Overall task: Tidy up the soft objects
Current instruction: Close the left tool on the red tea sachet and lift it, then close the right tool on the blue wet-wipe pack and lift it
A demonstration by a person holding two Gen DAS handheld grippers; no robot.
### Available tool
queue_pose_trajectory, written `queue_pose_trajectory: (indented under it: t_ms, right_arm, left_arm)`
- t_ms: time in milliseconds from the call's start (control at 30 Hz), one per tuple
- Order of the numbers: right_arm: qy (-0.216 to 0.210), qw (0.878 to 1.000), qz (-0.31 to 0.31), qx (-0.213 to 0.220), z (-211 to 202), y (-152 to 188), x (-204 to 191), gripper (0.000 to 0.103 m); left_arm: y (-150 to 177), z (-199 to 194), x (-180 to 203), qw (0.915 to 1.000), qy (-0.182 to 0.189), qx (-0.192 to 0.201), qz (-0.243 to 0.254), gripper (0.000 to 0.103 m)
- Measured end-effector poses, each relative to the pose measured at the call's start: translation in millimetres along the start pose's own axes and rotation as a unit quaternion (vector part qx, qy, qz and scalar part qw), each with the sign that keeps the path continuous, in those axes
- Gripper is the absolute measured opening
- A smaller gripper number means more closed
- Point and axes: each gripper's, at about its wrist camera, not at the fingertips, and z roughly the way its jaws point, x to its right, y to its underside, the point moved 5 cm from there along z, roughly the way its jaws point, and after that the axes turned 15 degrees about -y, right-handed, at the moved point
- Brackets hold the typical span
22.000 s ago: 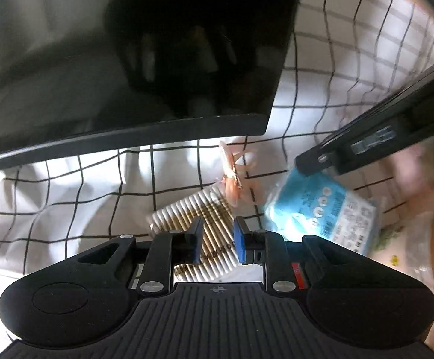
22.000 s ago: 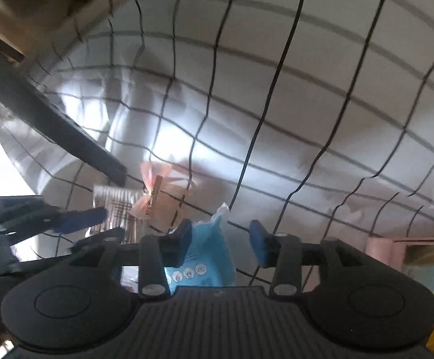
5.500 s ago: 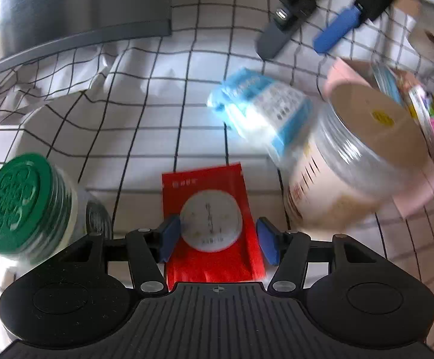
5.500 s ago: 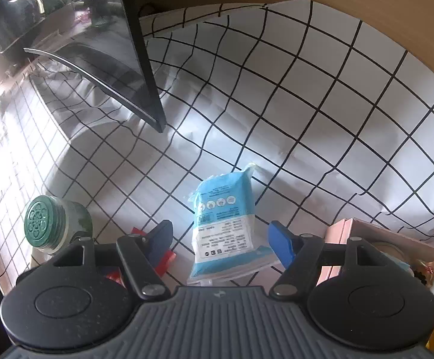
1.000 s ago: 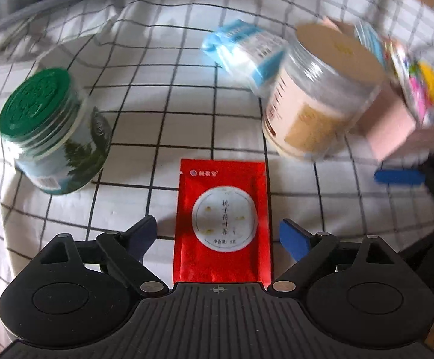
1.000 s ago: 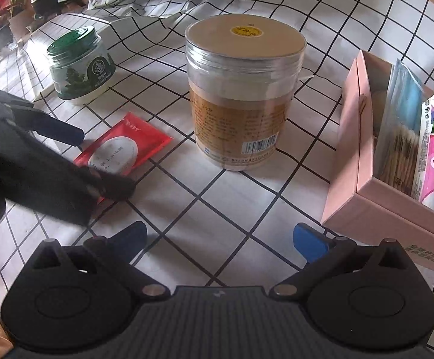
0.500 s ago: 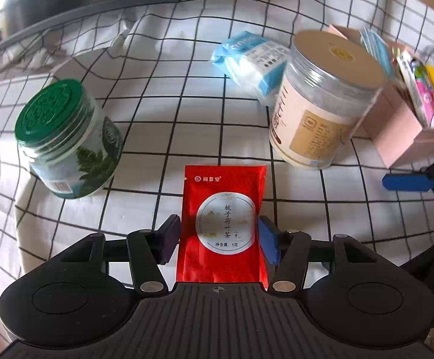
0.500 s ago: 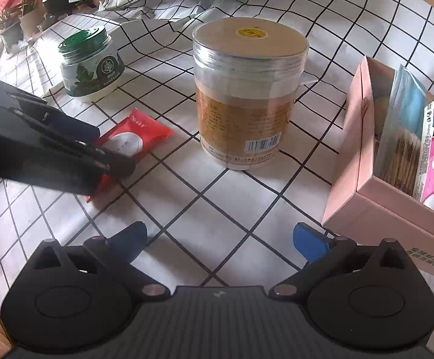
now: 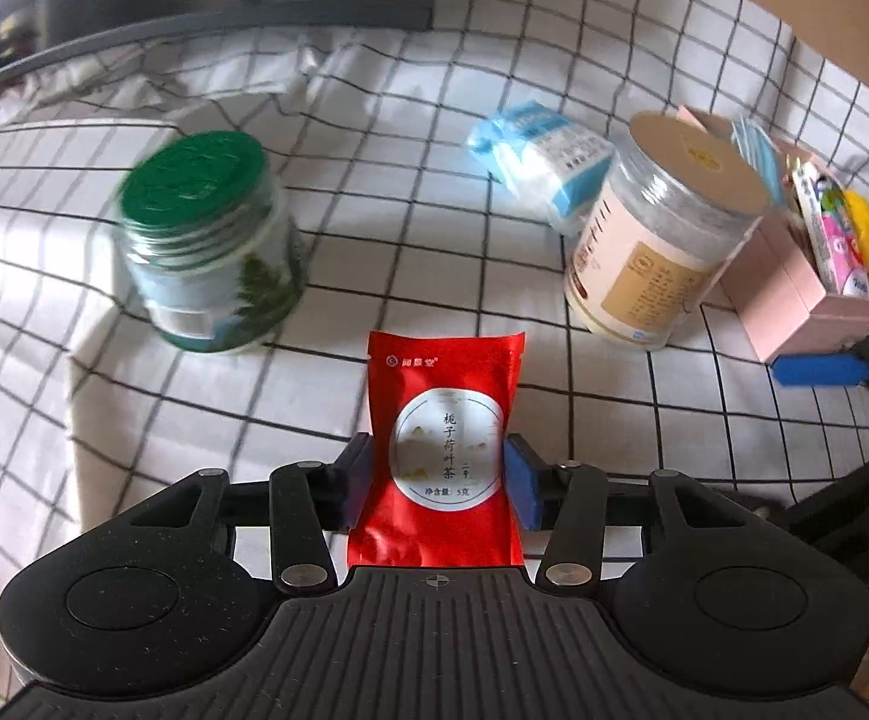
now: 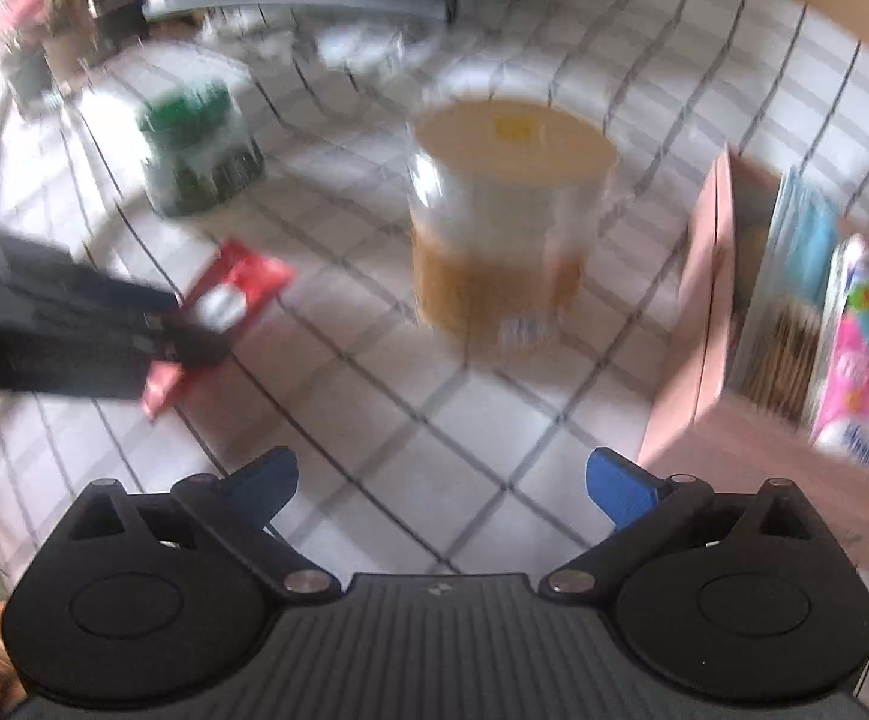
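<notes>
While left tongs (image 9: 443, 480) clamp red sachet (image 9: 443, 450), right tongs (image 10: 440, 486) spread wide

On the red tea sachet (image 9: 445, 450) nearest you, the white round label reads 栀子荷叶茶 in a vertical line, and below it 净含量: 5克. A white brand line sits along the sachet's top edge, too small to make out. The blue tissue pack (image 9: 545, 159) far behind it, the tan-lidded jar (image 9: 653, 252) on the right and the green-lidded jar (image 9: 212, 246) on the left carry print, but it is blurred beyond reading. Your right wrist view is too smeared to read anything.
</notes>
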Motion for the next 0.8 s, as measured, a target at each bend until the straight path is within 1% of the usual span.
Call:
queue_pose_trajectory:
  t_ms: [33,100,167,267,333,400,433,500,567,633,700,733,800]
  right_arm:
    - [-0.005,1.0,-0.006,0.01,-5.9,-5.9,-4.4,0.103]
    - [-0.015,1.0,-0.018,0.018,-14.2,-19.6,-14.1,0.103]
    - [-0.028,0.999,-0.032,0.014,-19.7,-36.9,-27.1,0.103]
    - [-0.044,0.997,-0.066,0.01,-28.7,-74.7,-49.7,0.103]
    - [-0.046,0.995,-0.087,-0.005,-29.6,-106.8,-59.9,0.103]
    - [-0.033,0.994,-0.097,-0.032,-22.1,-140.1,-59.0,0.103]
    - [-0.024,0.994,-0.095,-0.048,-14.3,-155.8,-53.5,0.103]
    - [0.001,0.993,-0.077,-0.085,9.2,-183.0,-30.0,0.103]
    - [0.018,0.991,-0.028,-0.13,37.5,-200.1,4.5,0.103]
    - [0.027,0.984,0.038,-0.175,65.0,-206.4,41.3,0.102]
    - [0.042,0.975,0.082,-0.203,86.3,-205.6,71.2,0.102]
    - [0.048,0.971,0.092,-0.216,96.8,-204.4,80.1,0.101]
    - [0.057,0.964,0.09,-0.242,113.6,-200.7,88.3,0.099]
  left_arm:
    - [-0.1,-2.9,-4.4,1.0,0.0,0.004,-0.004,0.052]
    - [0.4,-9.0,-14.1,0.9998,-0.003,0.013,-0.016,0.052]
    - [0.8,-14.9,-23.5,0.9995,-0.005,0.02,-0.025,0.052]
    - [2.1,-23.6,-38.2,0.9987,-0.006,0.033,-0.038,0.052]
    - [4.2,-28.0,-48.4,0.998,-0.006,0.041,-0.048,0.052]
    - [7.7,-30.2,-58.8,0.9969,-0.007,0.047,-0.063,0.052]
    - [10.0,-31.2,-64.8,0.9962,-0.006,0.049,-0.072,0.052]
    - [14.5,-30.7,-76.4,0.9941,-0.004,0.051,-0.095,0.052]
    - [19.6,-28.3,-87.3,0.9914,-0.003,0.051,-0.121,0.052]
    - [25.0,-25.3,-95.3,0.9886,-0.002,0.047,-0.143,0.052]
    - [29.3,-21.5,-100.7,0.9863,-0.002,0.042,-0.159,0.052]
    - [31.5,-20.2,-102.8,0.9853,-0.002,0.04,-0.166,0.052]
    - [33.8,-16.7,-107.2,0.984,-0.002,0.037,-0.174,0.052]
